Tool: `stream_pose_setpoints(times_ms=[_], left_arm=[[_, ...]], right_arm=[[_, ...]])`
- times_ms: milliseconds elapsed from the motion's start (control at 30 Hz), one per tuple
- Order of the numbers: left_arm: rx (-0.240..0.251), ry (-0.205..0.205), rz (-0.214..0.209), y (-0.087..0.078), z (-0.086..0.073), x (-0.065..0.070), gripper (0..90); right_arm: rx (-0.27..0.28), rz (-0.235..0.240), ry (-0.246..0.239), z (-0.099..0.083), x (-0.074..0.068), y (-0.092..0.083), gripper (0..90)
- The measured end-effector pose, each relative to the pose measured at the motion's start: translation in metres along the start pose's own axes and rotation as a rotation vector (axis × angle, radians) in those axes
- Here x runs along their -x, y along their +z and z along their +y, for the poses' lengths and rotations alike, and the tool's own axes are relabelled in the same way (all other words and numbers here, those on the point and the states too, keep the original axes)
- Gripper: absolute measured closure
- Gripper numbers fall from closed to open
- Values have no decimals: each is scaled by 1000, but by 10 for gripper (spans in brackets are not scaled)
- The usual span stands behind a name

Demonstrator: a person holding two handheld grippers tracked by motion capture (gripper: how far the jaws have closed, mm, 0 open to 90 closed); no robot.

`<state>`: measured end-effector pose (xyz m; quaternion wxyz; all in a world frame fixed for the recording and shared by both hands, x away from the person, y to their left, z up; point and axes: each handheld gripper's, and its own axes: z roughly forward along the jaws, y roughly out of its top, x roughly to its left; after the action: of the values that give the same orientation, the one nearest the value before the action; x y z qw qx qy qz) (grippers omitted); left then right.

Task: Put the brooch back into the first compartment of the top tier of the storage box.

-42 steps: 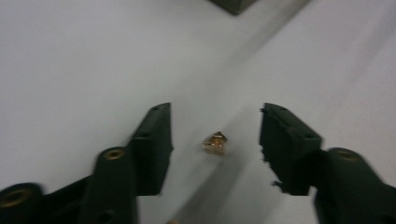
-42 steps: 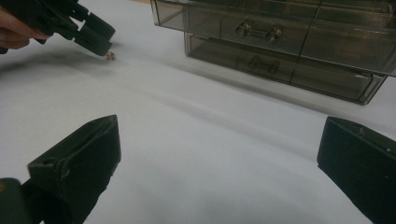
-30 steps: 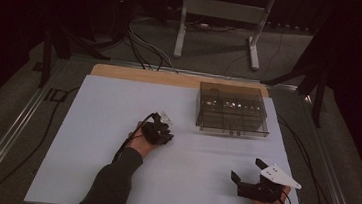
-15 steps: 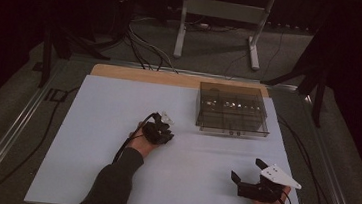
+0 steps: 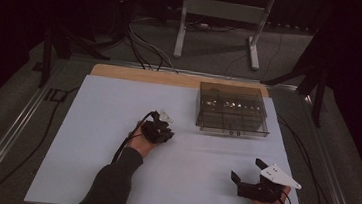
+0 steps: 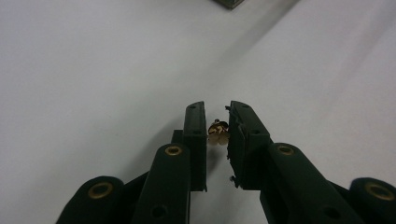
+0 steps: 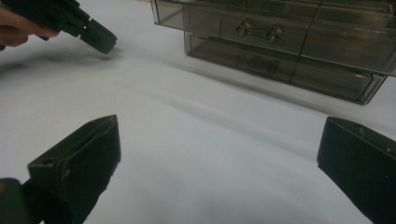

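Left gripper (image 6: 217, 135) at the middle of the white table (image 5: 96, 124), jaws clamped on a small brass piece (image 6: 218, 132) held just above the bare surface. Right gripper (image 5: 249, 176) near the front right corner, well apart from the left, jaws wide apart with nothing between them. Clear plastic drawer box (image 5: 232, 109) at the back right of the table, small metal parts dimly visible in its drawers (image 7: 259, 30). Nothing between the left gripper and the box. Beyond the far edge, cables (image 5: 143, 53) across the grey floor and a metal stand (image 5: 217, 15).
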<state>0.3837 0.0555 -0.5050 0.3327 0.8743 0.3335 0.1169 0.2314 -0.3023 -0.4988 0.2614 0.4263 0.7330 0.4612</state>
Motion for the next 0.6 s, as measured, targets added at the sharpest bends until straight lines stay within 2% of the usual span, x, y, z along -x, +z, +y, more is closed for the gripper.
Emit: stream_pose_setpoints(times_ms=[600], left_arm=[[51, -13, -9, -21, 17, 3, 786]], right_arm=[[0, 2, 0, 0, 0, 0, 3]])
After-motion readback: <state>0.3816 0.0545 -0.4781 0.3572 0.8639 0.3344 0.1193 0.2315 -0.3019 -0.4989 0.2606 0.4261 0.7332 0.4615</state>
